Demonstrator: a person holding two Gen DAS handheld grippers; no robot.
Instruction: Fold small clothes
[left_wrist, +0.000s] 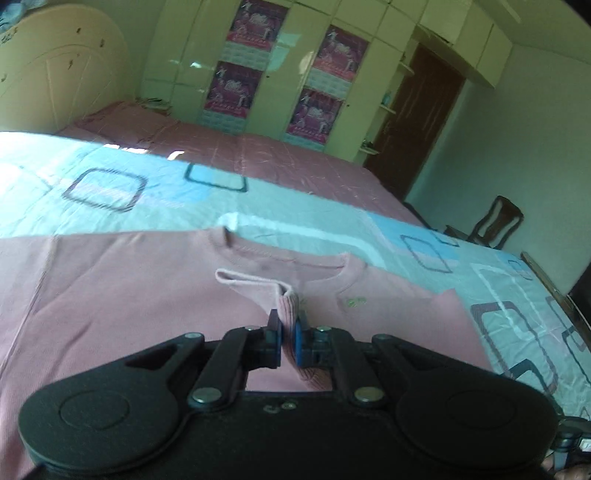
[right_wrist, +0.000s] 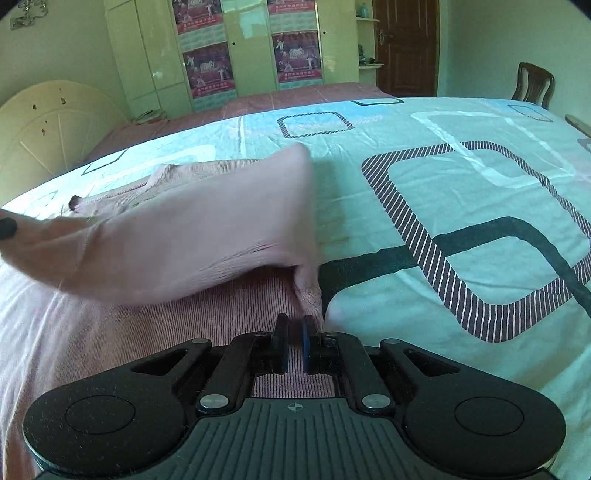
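- The pink top (left_wrist: 122, 295) lies flat on the patterned bedspread (left_wrist: 258, 206), front up, neckline (left_wrist: 280, 254) toward the far side of the bed; its long axis runs from the holder outward toward the wardrobe (left_wrist: 280, 66).
- 1 sleeve, ending in a ribbed cuff (left_wrist: 290, 306), is drawn in over the chest and stops just short of the neckline.
- The left gripper (left_wrist: 285, 328) has its jaws pressed together on that cuff; ribbed fabric bunches between the pads.
- In the right wrist view, a sleeve (right_wrist: 192, 236) is lifted and swung in over the body, blurred; what carries it I cannot tell.
- The right gripper (right_wrist: 295, 332) hovers at the garment's side edge, jaws nearly together. No cloth shows between the pads, so I judge it holds nothing.
- My reading: the sleeve fold is under way. The next move turns on laying the cuff down along the long axis, so the left hand, already on it, is nearer.
- Beyond, a wooden chair (right_wrist: 533, 85) stands near the door (right_wrist: 406, 48).
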